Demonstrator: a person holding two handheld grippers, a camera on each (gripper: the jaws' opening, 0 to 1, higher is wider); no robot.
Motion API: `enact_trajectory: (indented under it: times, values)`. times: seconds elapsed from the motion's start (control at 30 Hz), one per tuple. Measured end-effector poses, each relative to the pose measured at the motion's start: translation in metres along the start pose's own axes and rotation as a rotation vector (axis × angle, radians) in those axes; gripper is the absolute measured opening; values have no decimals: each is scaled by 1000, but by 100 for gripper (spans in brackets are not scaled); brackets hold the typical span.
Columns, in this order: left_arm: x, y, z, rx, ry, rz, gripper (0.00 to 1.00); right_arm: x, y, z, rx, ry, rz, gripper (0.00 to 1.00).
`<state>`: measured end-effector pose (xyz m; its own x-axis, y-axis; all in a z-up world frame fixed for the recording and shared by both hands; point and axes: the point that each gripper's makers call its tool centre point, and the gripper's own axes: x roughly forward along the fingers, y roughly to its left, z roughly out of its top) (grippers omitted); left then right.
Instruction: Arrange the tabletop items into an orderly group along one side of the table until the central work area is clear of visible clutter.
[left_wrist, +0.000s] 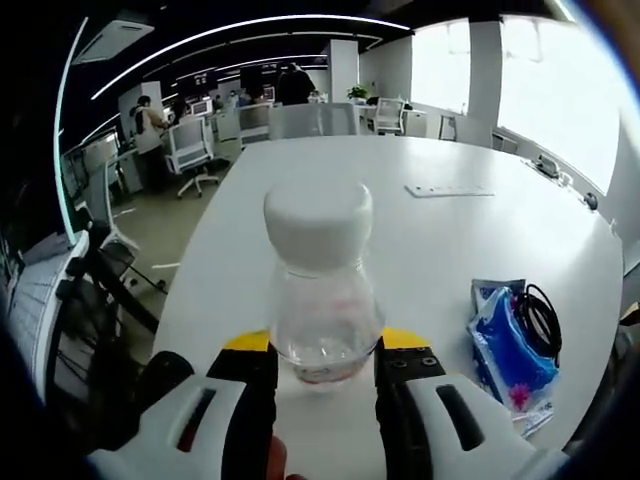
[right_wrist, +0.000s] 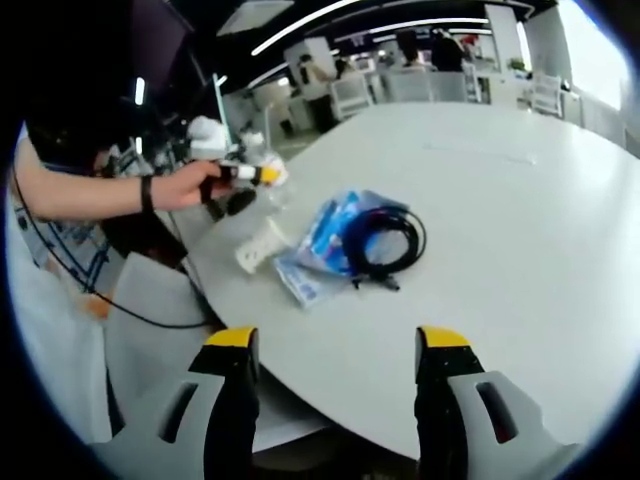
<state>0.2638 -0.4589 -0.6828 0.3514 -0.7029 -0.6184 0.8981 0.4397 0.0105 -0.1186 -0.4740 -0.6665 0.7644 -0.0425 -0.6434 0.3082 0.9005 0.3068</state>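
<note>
1. White table (left_wrist: 440, 240), the largest thing, runs away from the left gripper view's camera toward desks and office chairs (left_wrist: 190, 150); a flat grey strip (left_wrist: 448, 190) lies on it toward the far right edge
2. Blue plastic packet (left_wrist: 505, 350) lies flat near the table's near right edge in the left gripper view, its long axis running roughly away from the camera; in the right gripper view it lies near the table's left edge, slanted
3. Black coiled cable (right_wrist: 385, 245) lies on top of the packet, overlapping its right half in the right gripper view
4. Clear bottle (left_wrist: 322, 290) with a white cap (left_wrist: 318, 225) stands upright, long axis vertical and cap up, at the table's near edge, gripped at its lower body between the jaws
5. Left gripper (left_wrist: 325, 370) is closed on the bottle, its yellow-tipped jaws pressed against either side; in the right gripper view a hand (right_wrist: 195, 185) on an outstretched bare forearm holds it level beside the table's left edge
6. Right gripper (right_wrist: 335, 345) hovers over the near edge with its jaws wide apart and nothing between them, well short of the packet
7. Small white object (right_wrist: 258, 245) lies by the left edge, just beside the packet; I cannot tell what it is
</note>
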Motion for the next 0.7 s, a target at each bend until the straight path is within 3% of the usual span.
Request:
enact_trajectory:
  times: [0.43, 0.57, 0.7]
  values:
    - [6, -1, 3, 26, 8, -38, 38, 1, 1, 0, 0, 3, 3, 62]
    - [4, -5, 5, 9, 7, -68, 46, 2, 1, -1, 0, 4, 5, 62]
    - [-4, -6, 8, -3, -11, -73, 46, 2, 1, -2, 5, 2, 3, 62]
